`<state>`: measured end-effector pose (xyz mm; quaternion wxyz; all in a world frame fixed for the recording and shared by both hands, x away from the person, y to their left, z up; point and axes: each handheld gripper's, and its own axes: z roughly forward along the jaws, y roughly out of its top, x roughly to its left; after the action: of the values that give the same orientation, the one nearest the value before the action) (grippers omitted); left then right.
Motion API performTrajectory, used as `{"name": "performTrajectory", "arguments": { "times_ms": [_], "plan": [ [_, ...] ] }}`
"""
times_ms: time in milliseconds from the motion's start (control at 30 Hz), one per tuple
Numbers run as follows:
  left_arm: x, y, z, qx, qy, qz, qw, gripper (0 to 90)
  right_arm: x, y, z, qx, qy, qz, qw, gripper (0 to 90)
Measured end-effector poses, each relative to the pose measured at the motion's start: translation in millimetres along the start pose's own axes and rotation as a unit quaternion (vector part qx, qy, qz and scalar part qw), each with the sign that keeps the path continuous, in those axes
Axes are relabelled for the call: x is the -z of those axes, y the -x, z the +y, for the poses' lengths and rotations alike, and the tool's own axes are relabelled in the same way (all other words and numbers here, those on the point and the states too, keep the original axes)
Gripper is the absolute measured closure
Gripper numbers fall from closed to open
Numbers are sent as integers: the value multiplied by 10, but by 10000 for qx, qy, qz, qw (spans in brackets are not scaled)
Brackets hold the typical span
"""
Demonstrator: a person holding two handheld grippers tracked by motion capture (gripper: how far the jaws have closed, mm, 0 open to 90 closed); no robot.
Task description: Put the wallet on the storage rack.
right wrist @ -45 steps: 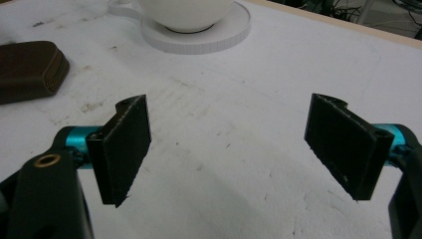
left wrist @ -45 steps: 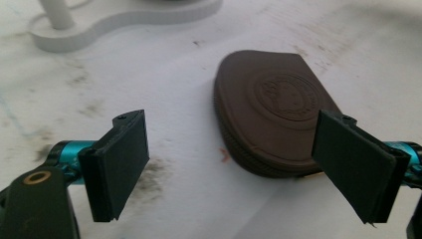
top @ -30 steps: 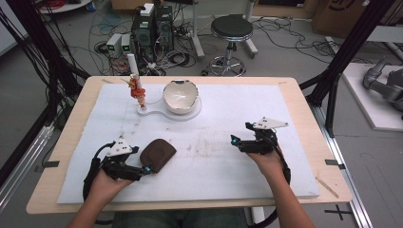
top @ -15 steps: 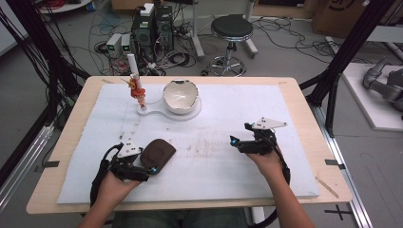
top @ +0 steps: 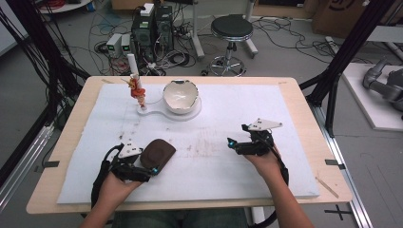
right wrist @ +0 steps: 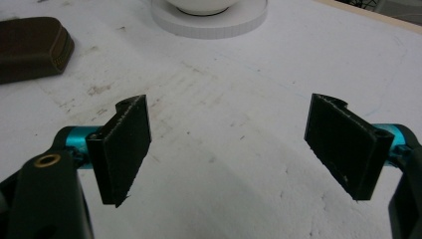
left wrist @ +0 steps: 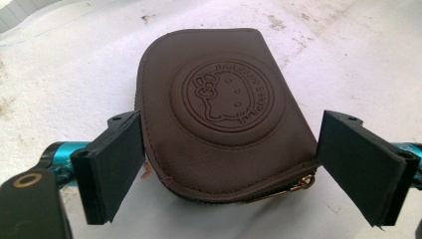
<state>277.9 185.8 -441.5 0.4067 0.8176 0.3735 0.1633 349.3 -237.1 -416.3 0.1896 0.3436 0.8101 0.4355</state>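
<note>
Left gripper view: left claw (left wrist: 224,164) level, spread around the brown pouch (left wrist: 224,114); right claw (right wrist: 234,149) spread.

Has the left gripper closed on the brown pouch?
No, the left gripper is open, its fingers standing on either side of the pouch with a gap at the right.

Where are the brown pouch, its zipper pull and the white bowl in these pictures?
brown pouch (left wrist: 226,97), left gripper view, on the embossed round emblem on its top face.
zipper pull (left wrist: 303,183), left gripper view, on the gold ring at the pouch's near right corner.
white bowl (top: 180,95), high view, on its inner wall.
</note>
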Motion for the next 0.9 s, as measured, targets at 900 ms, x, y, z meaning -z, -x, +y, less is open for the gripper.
{"name": "performTrajectory", "arguments": {
  "times_ms": [900],
  "plan": [
    [-82, -57, -50, 330, -99, -249, 9991, 123, -24, -11, 2, 9, -64, 0, 10000, 186]
  ]
}}
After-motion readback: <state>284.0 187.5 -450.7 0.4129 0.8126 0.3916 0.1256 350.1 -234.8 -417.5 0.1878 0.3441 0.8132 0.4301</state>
